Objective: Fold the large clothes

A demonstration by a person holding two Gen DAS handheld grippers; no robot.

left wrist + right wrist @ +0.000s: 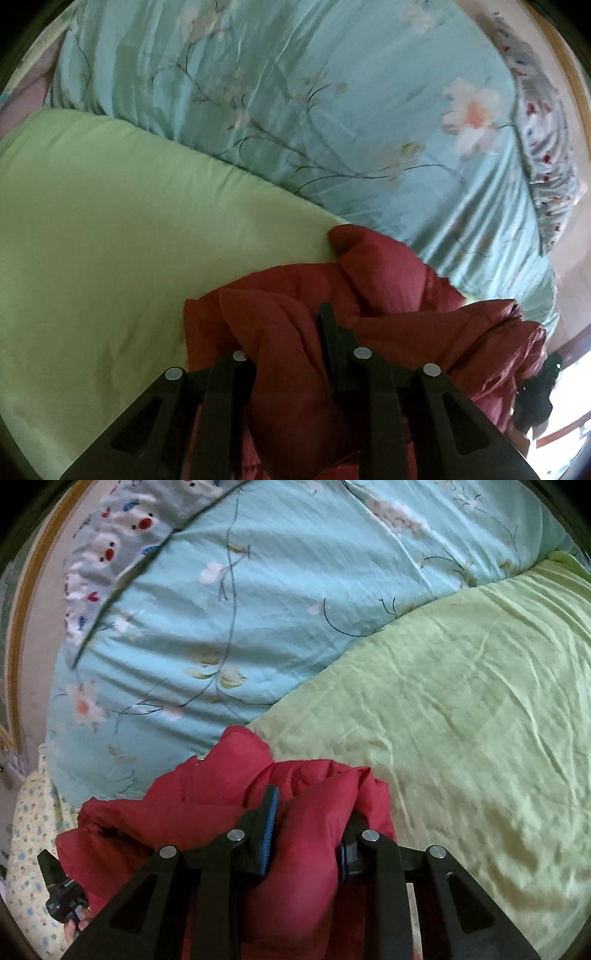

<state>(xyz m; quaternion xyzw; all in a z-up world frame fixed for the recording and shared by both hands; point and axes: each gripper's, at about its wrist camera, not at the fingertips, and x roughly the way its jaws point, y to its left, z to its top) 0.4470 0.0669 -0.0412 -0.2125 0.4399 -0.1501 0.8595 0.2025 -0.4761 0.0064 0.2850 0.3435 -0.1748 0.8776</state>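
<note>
A puffy red jacket (388, 291) hangs bunched between my two grippers above a light green sheet (110, 240). My left gripper (288, 350) is shut on a thick fold of the red jacket; its left finger is buried in the fabric. My right gripper (310, 827) is shut on another padded fold of the red jacket (229, 775), with blue pads pressing both sides. The other gripper shows at the right edge of the left wrist view (535, 395) and at the lower left of the right wrist view (59, 890).
A teal floral quilt (295, 110) lies beyond the green sheet (461, 720) on the bed. A grey patterned pillow (103, 554) lies at the bed's edge by a wooden frame (22, 609). A yellow-flowered cloth (29, 849) hangs at the lower left.
</note>
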